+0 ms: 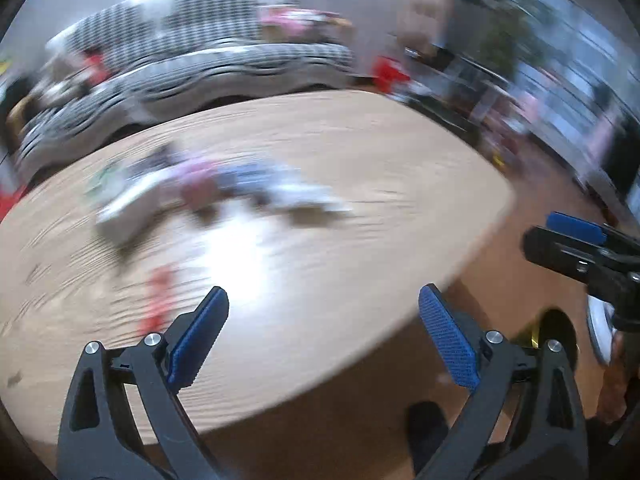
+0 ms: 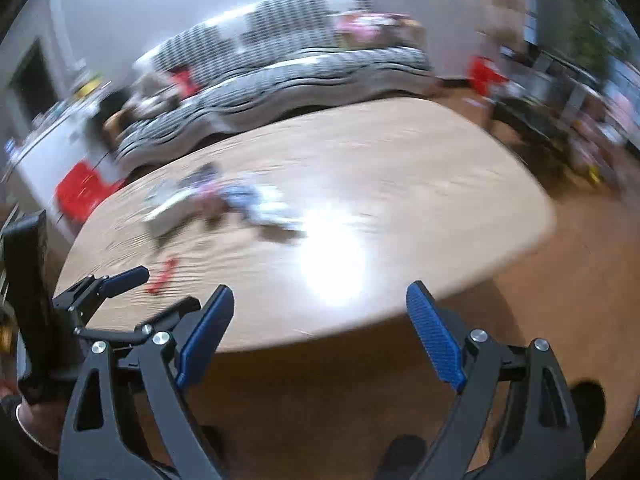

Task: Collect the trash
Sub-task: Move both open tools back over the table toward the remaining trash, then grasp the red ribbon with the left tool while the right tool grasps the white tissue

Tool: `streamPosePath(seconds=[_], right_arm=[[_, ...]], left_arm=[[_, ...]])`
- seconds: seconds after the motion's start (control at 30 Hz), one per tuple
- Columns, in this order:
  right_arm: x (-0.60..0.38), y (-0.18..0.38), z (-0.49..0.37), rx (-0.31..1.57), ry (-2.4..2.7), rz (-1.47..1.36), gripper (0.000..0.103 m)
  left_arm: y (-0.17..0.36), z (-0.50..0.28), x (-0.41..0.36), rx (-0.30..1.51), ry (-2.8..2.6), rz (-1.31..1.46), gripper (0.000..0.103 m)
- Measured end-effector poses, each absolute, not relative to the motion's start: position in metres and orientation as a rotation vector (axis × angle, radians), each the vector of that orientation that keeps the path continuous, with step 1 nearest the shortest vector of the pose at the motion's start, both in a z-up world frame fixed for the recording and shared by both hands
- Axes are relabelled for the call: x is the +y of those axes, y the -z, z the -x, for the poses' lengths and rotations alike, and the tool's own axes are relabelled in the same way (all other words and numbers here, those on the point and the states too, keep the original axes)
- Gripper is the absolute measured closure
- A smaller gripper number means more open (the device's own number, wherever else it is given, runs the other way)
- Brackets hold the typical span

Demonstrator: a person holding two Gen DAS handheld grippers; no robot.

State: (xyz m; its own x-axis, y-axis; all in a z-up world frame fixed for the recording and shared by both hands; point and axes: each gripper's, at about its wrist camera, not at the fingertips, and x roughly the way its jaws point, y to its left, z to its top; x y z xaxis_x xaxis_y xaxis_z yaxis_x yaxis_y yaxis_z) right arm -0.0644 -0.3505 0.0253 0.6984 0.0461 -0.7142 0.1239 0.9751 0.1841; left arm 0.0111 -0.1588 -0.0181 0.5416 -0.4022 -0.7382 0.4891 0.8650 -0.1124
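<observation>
Left wrist view is smeared by motion blur. The left gripper [image 1: 324, 300] hangs above the near edge of a light wooden table [image 1: 360, 152], its blue-padded fingers [image 1: 200, 340] spread wide with nothing between them. The trash [image 1: 216, 188] lies in a loose cluster toward the far left part of the tabletop: white, pink, blue and greenish pieces too blurred to name. A small red scrap [image 1: 158, 300] lies apart from that cluster, nearer the left finger. At the right edge the right gripper [image 1: 580, 244] shows from the side, off the table over the wooden floor [image 1: 532, 208].

In the right wrist view the right gripper [image 2: 320, 300] also stands wide open and holds nothing, above the table's near edge. The left gripper [image 2: 120, 280] sits just beside it on the left, close to the red scrap [image 2: 162, 276]. The trash cluster [image 2: 224, 200] is well ahead. A black-and-white patterned sofa [image 2: 280, 72] runs behind the table.
</observation>
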Motion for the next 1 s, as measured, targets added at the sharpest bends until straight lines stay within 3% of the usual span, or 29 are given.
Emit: streamPosePath(seconds=[0.27, 0.63, 0.8, 1.0], right_arm=[[-0.27, -0.009, -0.023, 0.789, -0.066, -0.111, 0.018], [-0.278, 0.033, -0.075, 0.845, -0.033, -0.045, 0.018], [-0.293, 0.059, -0.114, 0.869, 0.01, -0.007, 0.018], [-0.311, 0.085, -0.144, 0.91, -0.013, -0.059, 0.024]], left_arm=[[0.034, -0.039, -0.052, 0.873, 0.369, -0.079, 0.01], [0.067, -0.074, -0.07, 0.907, 0.39, -0.161, 0.011], [0.088, -0.094, -0.082, 0.962, 0.38, -0.145, 0.031], [0.097, -0.102, -0.092, 0.973, 0.375, -0.164, 0.041]])
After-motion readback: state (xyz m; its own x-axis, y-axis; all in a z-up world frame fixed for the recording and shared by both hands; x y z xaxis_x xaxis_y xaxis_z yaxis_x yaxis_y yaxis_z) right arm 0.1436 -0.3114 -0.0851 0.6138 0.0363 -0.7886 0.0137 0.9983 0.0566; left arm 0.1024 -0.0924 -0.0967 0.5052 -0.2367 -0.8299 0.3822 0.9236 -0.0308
